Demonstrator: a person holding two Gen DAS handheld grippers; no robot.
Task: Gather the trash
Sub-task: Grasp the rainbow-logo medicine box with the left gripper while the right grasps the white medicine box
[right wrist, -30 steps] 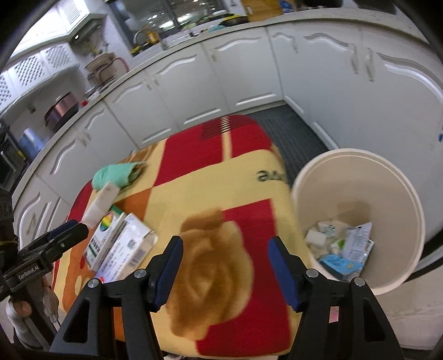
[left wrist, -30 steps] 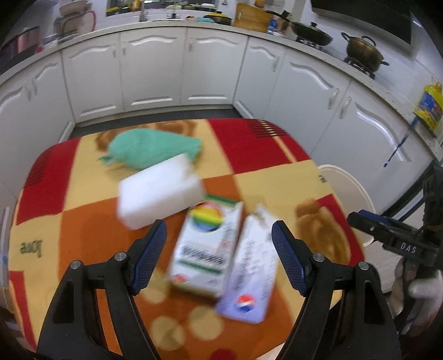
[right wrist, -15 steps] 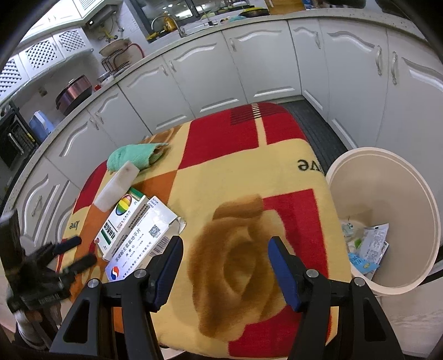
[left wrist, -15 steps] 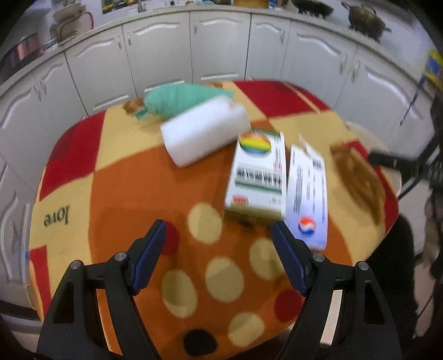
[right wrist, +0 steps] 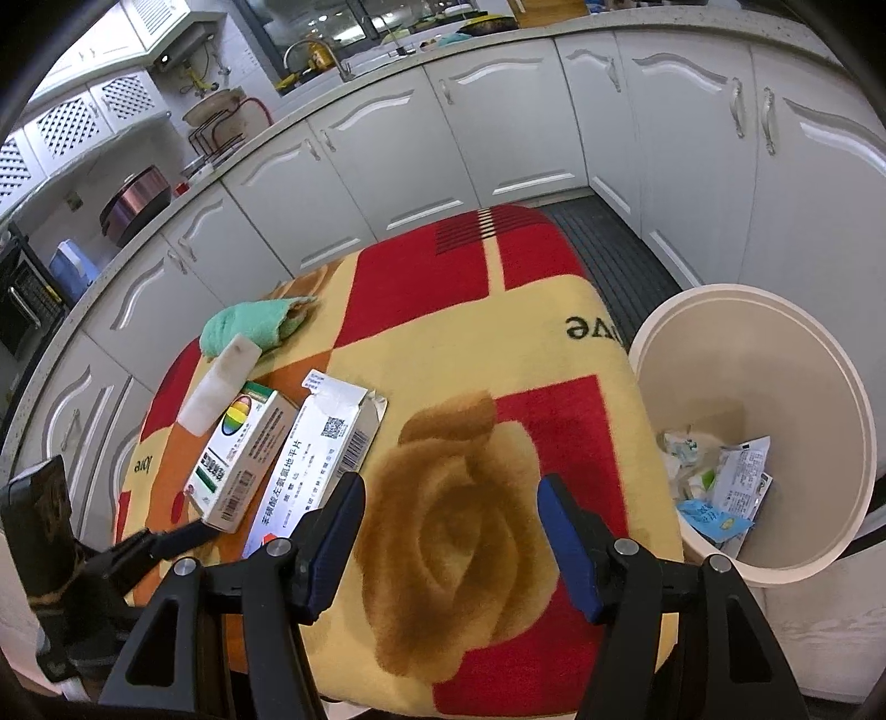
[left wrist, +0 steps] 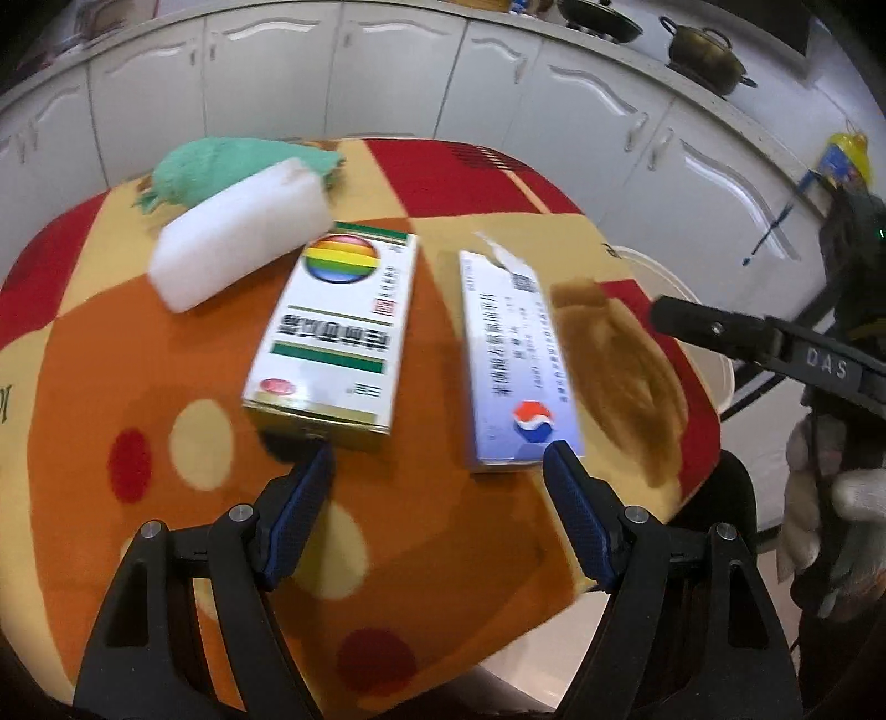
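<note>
Both the left gripper and right gripper hang spread and empty above the patterned tabletop; a rainbow-marked white carton and a torn white flat box lie near its middle.

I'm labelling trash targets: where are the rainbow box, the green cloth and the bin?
rainbow box (left wrist: 332,338), left wrist view, top face.
green cloth (right wrist: 249,327), right wrist view, middle.
bin (right wrist: 775,365), right wrist view, inner wall.

– What sort of room is it?
– A kitchen. White cabinets curve round beneath a pale countertop.
– And the floor?
– A dark ribbed mat lies along the cabinet bases.
– Anything on top?
– A brass pot and a sink tap.
</note>
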